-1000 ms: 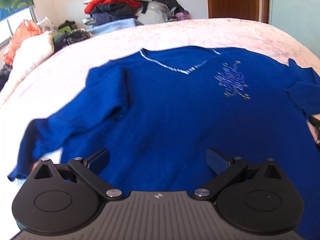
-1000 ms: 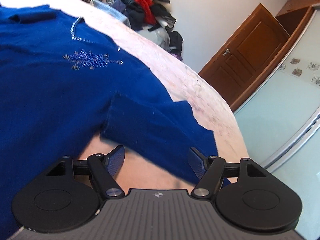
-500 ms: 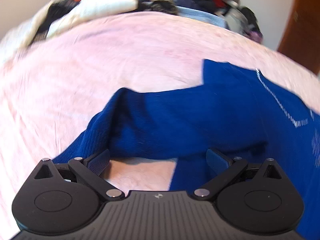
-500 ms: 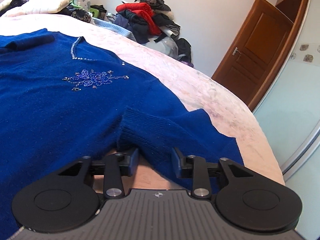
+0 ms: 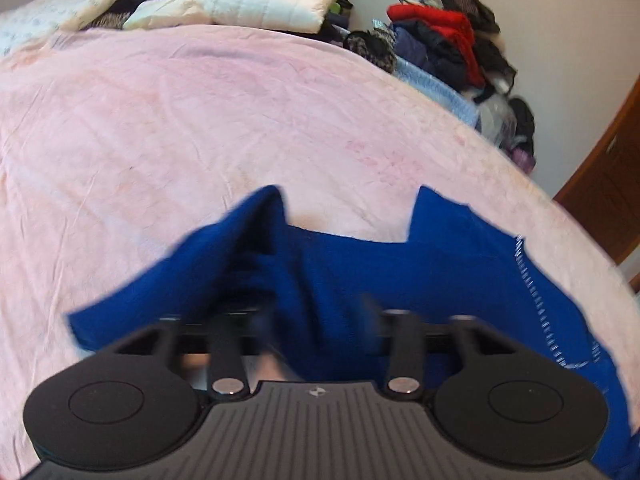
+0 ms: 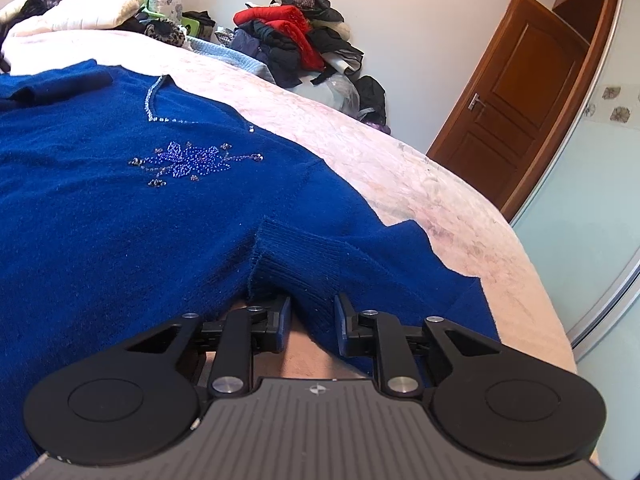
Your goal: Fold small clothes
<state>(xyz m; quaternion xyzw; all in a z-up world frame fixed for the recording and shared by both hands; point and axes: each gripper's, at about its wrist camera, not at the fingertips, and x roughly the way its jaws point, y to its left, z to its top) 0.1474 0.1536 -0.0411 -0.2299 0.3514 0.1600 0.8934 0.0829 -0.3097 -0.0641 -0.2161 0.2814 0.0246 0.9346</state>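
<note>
While pinching the ribbed cuff (image 6: 304, 268) of one sleeve at lower centre of the right view, right gripper (image 6: 309, 322) clamping only a thin ridge of knit between nearly closed fingers (image 6: 280, 322). Risking a slip there, with so little fabric caught. Lying flat across the pink bedspread (image 6: 420, 184), blue beaded sweater (image 6: 120, 208) filling the left half of that view. Bunching around left gripper (image 5: 316, 320) at lower centre of the left view, other sleeve (image 5: 224, 264) blurring badly; cannot tell whether those fingers are gripping or loose. Possibly dragging the whole body sideways, wrinkling the front, or snagging the beaded motif (image 6: 188, 162) if pulling unevenly.
</note>
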